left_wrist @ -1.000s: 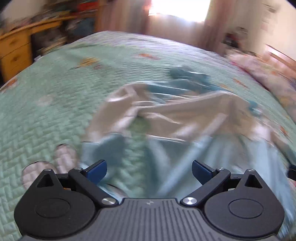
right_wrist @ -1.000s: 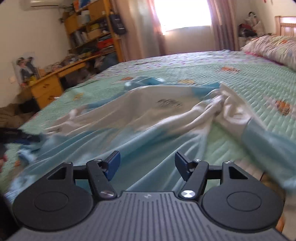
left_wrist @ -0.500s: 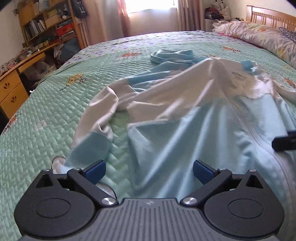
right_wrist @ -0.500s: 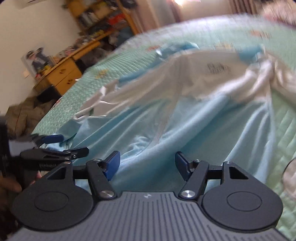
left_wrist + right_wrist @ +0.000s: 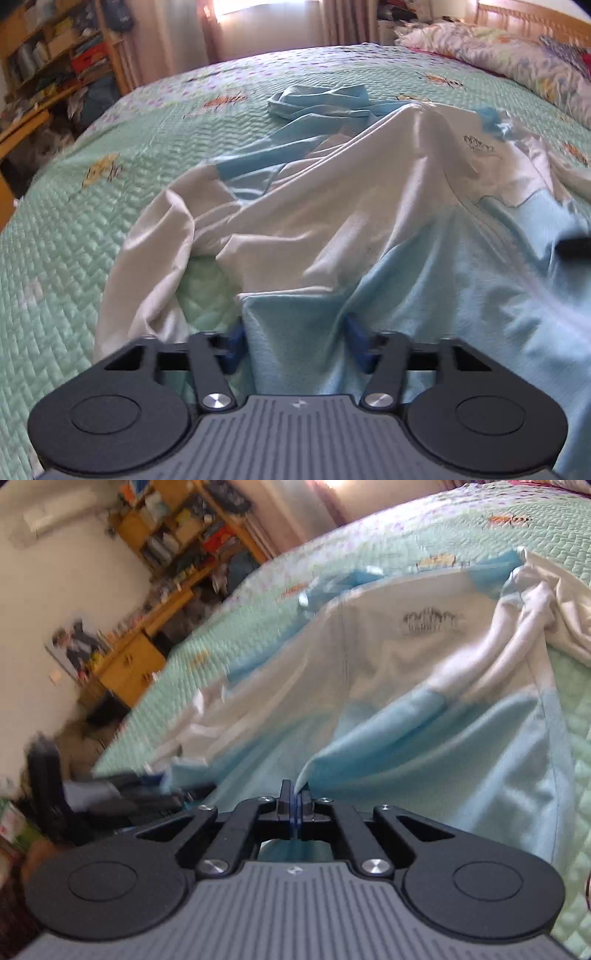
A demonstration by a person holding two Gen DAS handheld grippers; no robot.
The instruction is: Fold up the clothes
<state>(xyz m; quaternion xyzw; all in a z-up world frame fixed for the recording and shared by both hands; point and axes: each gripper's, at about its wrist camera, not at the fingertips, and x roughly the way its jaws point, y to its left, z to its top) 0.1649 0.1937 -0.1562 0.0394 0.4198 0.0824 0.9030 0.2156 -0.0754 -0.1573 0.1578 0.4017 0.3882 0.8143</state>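
Both sets of jaws have just been closing on the hem of the garment, where a second ago they stood wide above it. On my right gripper (image 5: 295, 799) the jaws are pressed fully together, with a light-blue fold of the shirt (image 5: 424, 686) pinched between the blue pads. On my left gripper (image 5: 293, 341) the jaws have narrowed around a bunched ridge of the same light-blue cloth; the fabric fills the gap and both blue pads (image 5: 234, 343) lie against it. The shirt (image 5: 332, 206), white across the chest with a small dark print and light blue in its lower part and sleeves, lies crumpled on the bed (image 5: 92, 229), over a green quilted cover with small cartoon patches. A loose light-blue piece (image 5: 317, 101) lies on the cover beyond the shirt, touching it. From the left wrist I see a flowered pillow (image 5: 498, 51) at the far right by the wooden headboard, and crowded shelves (image 5: 51, 48) at the left. From the right wrist, the left gripper (image 5: 122, 797) shows blurred at the shirt's near left edge, with a wooden desk (image 5: 129, 668) past the bed.
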